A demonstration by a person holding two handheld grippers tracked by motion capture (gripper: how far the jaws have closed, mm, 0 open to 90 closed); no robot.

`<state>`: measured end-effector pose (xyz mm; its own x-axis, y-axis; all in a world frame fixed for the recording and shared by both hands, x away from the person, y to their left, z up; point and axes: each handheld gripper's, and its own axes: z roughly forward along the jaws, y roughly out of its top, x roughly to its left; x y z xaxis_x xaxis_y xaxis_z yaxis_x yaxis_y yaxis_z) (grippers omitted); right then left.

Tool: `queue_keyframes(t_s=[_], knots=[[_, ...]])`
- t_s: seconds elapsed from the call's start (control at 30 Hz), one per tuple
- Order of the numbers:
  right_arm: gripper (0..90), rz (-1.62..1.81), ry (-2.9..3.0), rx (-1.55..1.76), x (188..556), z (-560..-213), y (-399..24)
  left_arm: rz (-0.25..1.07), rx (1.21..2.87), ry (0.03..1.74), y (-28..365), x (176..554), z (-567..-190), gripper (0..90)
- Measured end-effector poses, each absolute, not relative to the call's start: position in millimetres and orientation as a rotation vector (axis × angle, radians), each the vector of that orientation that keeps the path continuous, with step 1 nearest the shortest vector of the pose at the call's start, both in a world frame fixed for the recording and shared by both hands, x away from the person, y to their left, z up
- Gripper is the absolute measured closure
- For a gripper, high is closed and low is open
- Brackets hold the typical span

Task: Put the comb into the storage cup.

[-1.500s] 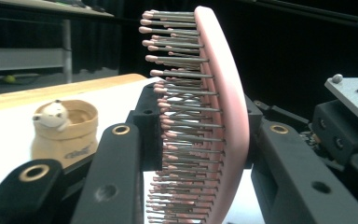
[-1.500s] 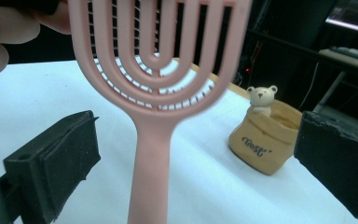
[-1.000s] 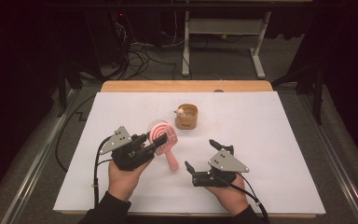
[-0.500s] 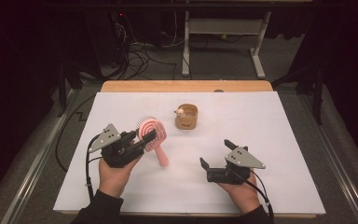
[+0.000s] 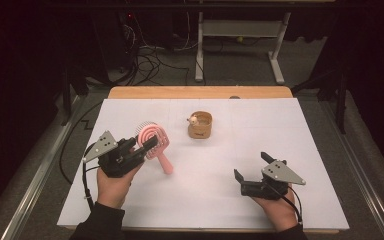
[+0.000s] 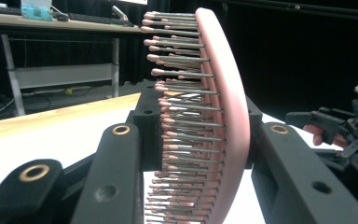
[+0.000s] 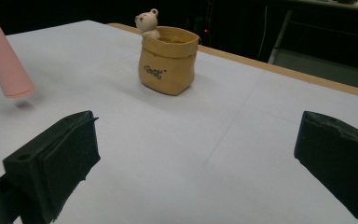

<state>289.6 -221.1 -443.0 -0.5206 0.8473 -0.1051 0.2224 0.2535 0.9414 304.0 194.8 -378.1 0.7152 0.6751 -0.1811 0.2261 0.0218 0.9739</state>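
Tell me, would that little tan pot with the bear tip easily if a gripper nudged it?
Probably not easily: the pot is squat, with a base about as broad as its rim, so it would likely slide on the white table. It looks glazed, so probably hard, somewhat slippery and chippable, especially the small bear.

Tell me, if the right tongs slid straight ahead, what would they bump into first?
Probably the little yellow bear pot: it stands ahead between the open right tongs, with bare table before it. Depth is uncertain.
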Motion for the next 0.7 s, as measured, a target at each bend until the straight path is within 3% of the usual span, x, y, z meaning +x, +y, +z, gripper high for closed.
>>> queue_keyframes(t_s=[0.7], knots=[[0.0,1.265,1.827,1.081,277,-450,-277,0.392,1.522,0.763,196,304,-380,63.5]])
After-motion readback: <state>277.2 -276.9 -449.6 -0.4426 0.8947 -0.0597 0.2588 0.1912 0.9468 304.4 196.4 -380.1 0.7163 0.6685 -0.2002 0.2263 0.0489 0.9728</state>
